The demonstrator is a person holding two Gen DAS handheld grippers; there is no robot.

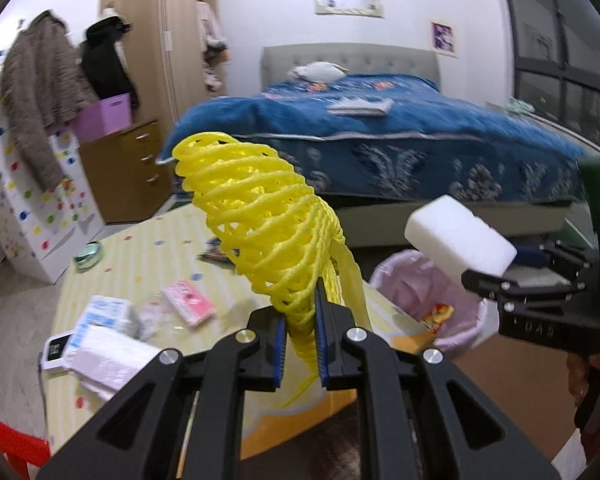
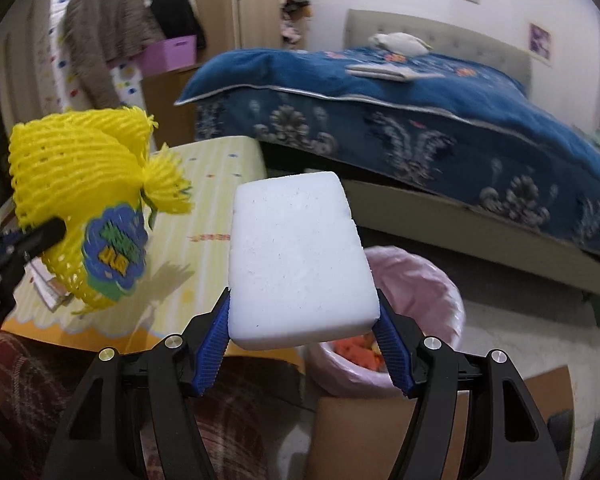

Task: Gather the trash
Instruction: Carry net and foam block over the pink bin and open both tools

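Observation:
My left gripper point(image 1: 302, 312) is shut on a yellow foam fruit net point(image 1: 260, 216), which stands up from its pads over the table edge. In the right wrist view that net point(image 2: 76, 184) hangs at the left with a blue and green label on it. A white foam block point(image 2: 300, 256) sits between the blue pads of my right gripper point(image 2: 304, 320), which is shut on its near end. The block point(image 1: 460, 236) is held above a bin with a pink liner point(image 1: 404, 280); the bin point(image 2: 428, 280) lies just below and behind the block, with orange scraps inside.
A low table with a yellow cloth point(image 1: 140, 264) carries several wrappers, a pink packet point(image 1: 188, 300) and white packets point(image 1: 104, 320). A bed with a blue cover point(image 1: 380, 140) stands behind. A red chair edge point(image 1: 4, 436) is at the lower left. Cardboard point(image 2: 380, 432) lies by the bin.

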